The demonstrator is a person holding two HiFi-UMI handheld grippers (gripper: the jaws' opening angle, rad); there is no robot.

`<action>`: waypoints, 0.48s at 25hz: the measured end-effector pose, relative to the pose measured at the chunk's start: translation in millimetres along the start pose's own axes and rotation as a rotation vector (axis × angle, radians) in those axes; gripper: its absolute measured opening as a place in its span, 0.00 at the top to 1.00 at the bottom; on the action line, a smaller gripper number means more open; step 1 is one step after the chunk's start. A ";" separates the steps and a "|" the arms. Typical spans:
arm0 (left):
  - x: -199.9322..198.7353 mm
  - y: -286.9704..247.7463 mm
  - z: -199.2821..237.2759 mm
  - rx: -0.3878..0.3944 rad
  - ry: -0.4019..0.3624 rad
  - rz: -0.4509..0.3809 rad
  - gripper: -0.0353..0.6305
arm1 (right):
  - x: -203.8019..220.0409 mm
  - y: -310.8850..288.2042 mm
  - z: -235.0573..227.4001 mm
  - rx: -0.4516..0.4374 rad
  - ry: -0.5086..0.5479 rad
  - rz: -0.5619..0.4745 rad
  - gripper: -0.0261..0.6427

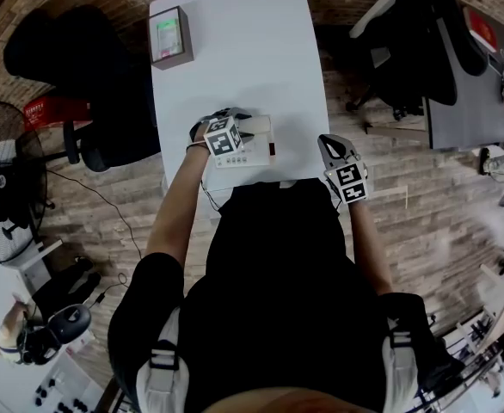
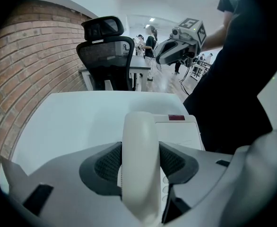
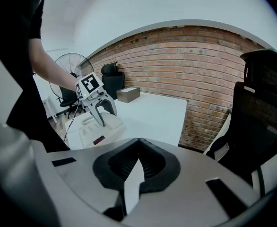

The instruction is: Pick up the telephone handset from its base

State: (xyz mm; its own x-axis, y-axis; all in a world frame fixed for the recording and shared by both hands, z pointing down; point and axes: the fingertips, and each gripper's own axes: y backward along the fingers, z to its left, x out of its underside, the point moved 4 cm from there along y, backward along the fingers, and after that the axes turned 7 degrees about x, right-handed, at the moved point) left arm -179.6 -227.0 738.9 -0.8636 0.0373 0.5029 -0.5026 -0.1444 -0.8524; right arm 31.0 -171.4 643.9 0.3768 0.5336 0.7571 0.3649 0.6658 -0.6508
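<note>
Closest to the person's body, the right gripper (image 1: 327, 144) hangs past the right-hand edge of the white table (image 1: 235, 50), tilted downward. Its jaws are closed tip to tip with nothing between them; only a sliver of tabletop shows through the slot below the tips.

Just beyond, near the table's near edge, sits the telephone base (image 1: 256, 151), a pale block with a small red label on its right side and a row of buttons. The left gripper (image 1: 247, 126) reaches steeply down onto the left part of it. In the left gripper view the cream handset (image 2: 139, 136) runs lengthwise straight between the jaws, and both dark pads (image 2: 105, 162) lie against its sides — a closed grip on the handset, held partway open by its width. From the right gripper view the handset appears to rest on the base, not raised off it.

Farther along the table, near its far left corner, stands a small cardboard box (image 1: 169, 37), well apart from the telephone. Left of the table is a black office chair (image 1: 63, 58), and a standing fan (image 1: 3, 188) is off to the left on the wooden floor (image 1: 407, 222). A brick wall (image 3: 200, 70) closes the room behind the table — another dark chair (image 3: 264, 103) stands before it.
</note>
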 end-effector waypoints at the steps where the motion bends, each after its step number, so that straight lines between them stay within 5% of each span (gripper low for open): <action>1: -0.2 -0.7 -0.3 0.000 0.003 0.000 0.59 | 1.7 0.2 -0.6 0.001 -0.001 0.001 0.96; 12: -0.3 -3.3 0.2 -0.003 0.005 0.027 0.59 | -3.5 0.2 -6.2 0.001 -0.006 -0.010 0.96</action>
State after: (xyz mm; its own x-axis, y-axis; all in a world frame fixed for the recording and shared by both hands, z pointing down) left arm -177.7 -226.8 741.6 -0.8770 0.0385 0.4789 -0.4792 -0.1427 -0.8660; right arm 35.0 -176.3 640.8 0.3681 0.5298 0.7641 0.3679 0.6717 -0.6430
